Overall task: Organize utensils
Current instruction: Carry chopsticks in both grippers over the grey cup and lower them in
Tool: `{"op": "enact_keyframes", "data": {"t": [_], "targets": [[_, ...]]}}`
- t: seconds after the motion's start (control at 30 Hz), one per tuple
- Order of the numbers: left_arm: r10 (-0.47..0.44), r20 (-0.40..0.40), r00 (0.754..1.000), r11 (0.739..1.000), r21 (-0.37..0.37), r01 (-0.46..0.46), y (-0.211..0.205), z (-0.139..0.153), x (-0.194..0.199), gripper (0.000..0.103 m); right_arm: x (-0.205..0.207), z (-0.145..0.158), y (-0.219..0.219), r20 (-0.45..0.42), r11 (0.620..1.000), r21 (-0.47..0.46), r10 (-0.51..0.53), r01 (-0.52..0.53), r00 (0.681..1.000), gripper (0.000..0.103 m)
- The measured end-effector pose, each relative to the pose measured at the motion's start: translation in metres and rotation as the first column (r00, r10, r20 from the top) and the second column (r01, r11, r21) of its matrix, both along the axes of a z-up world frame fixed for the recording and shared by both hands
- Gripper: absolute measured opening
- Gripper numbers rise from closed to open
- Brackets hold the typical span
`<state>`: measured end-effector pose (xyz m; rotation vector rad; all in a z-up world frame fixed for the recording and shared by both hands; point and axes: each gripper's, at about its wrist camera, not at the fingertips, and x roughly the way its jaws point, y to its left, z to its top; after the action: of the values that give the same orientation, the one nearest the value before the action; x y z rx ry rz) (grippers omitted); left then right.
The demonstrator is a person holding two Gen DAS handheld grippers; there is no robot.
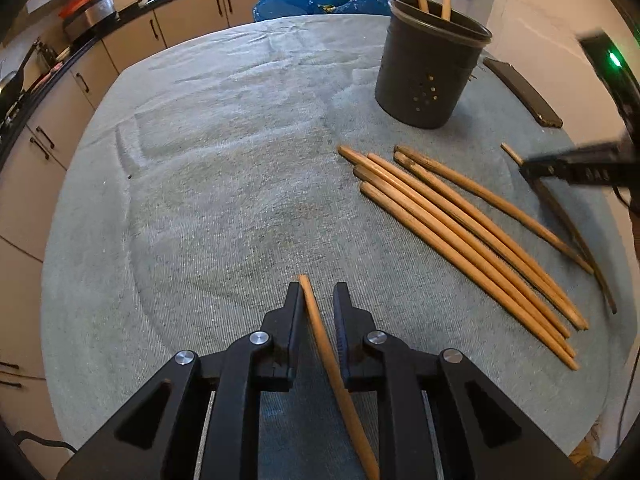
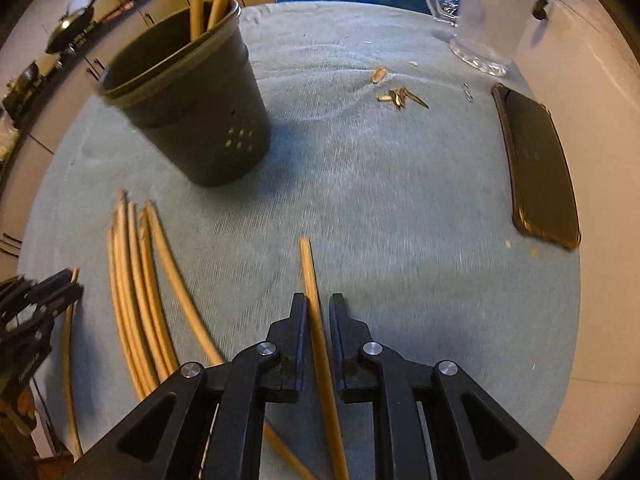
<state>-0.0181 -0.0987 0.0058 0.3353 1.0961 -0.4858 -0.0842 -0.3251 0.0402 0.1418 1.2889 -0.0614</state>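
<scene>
Wooden chopsticks [image 1: 460, 240] lie in a loose row on the grey cloth [image 1: 200, 160] just in front of the dark holder [image 1: 430, 64], which has two sticks standing in it, while the left gripper [image 1: 316, 296] and right gripper [image 2: 318, 306] each pinch one chopstick.

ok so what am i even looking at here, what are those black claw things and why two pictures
Those are two hand-held black grippers; a camera on each looks along its fingers. One picture is from the left gripper, the other from the right gripper.

Each pinches one wooden chopstick: the left's, the right's. On the grey-blue cloth lie a row of loose wooden chopsticks, a dark perforated holder already holding two, and a black phone. A clear glass jug stands beside the cloth.
</scene>
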Motion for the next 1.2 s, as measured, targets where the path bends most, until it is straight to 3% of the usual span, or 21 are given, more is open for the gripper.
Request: {"op": "enact_keyframes", "data": {"t": [0.17,0.2,0.3,0.47,0.73,1.2], "targets": [[-0.006,0.018,1.0,1.0,-0.003,0.006,-0.001,0.0,-0.003,0.015,0.028,0.0,0.018,-0.064,0.995,-0.075,0.055,-0.06,0.996,0.011],[-0.002,0.026,1.0,1.0,-0.012,0.002,-0.001,0.0,-0.004,0.007,0.031,0.0,0.02,-0.06,0.995,-0.077,0.062,-0.067,0.996,0.008],[0.036,0.032,0.999,0.998,-0.059,-0.034,0.005,0.001,-0.006,0.005,0.03,0.003,0.027,-0.01,0.994,-0.081,0.069,-0.069,0.998,0.006],[0.071,0.102,0.992,0.98,-0.194,-0.05,0.023,0.031,-0.022,0.005,0.006,0.037,0.024,0.176,1.0,-0.016,0.011,-0.008,0.984,0.006],[0.106,0.254,0.961,0.955,-0.297,-0.027,0.037,0.089,-0.064,0.005,-0.055,0.094,0.022,0.417,0.998,0.047,-0.066,0.051,0.907,0.006],[0.159,0.391,0.907,0.901,-0.432,0.029,0.044,0.157,-0.131,0.005,-0.148,0.147,0.039,0.62,0.996,0.085,-0.058,0.006,0.783,0.006]]}}
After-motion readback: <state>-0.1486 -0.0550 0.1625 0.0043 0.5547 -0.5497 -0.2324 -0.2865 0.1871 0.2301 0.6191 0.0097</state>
